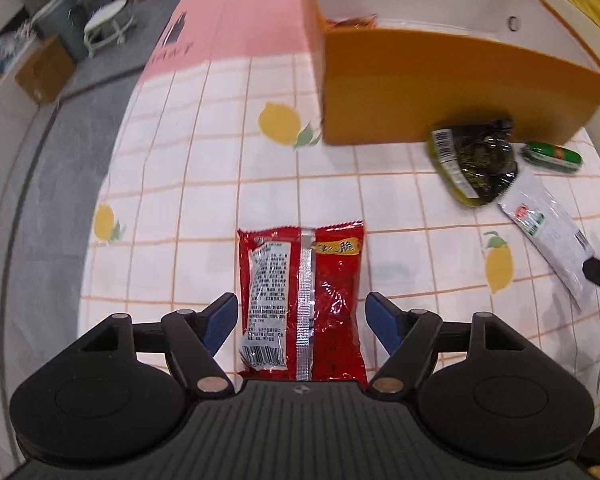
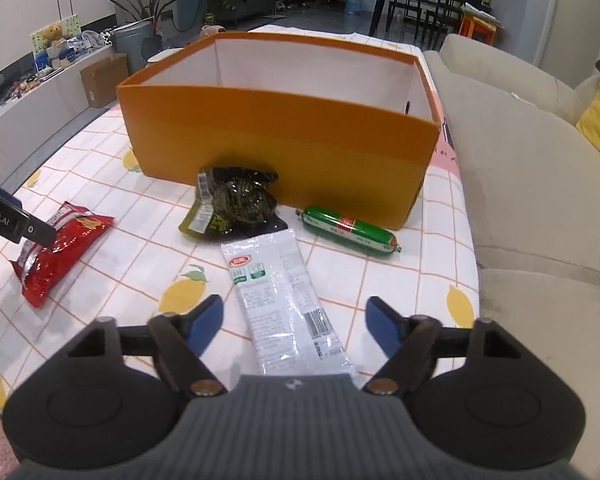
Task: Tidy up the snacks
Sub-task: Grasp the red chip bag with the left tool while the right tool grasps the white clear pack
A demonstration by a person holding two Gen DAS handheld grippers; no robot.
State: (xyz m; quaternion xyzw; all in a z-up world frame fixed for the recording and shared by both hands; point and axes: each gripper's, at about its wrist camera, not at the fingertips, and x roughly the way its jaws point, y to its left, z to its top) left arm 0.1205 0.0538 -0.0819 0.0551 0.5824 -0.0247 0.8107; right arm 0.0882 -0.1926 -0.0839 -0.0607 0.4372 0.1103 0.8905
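My left gripper (image 1: 302,322) is open, its blue pads on either side of a red snack packet (image 1: 304,300) lying flat on the lemon-print cloth; the packet also shows in the right wrist view (image 2: 62,254). My right gripper (image 2: 294,322) is open over the near end of a white snack packet (image 2: 282,300), also in the left wrist view (image 1: 548,236). A dark green packet (image 2: 236,204) and a green sausage (image 2: 350,230) lie against the orange box (image 2: 284,140). The box holds a red item (image 1: 352,22) at its left corner.
The table (image 2: 380,280) wears a white grid cloth with lemons. A beige sofa (image 2: 540,184) runs along its right side. The left table edge drops to grey floor (image 1: 40,200). The left gripper's body (image 2: 4,216) shows at the left of the right wrist view.
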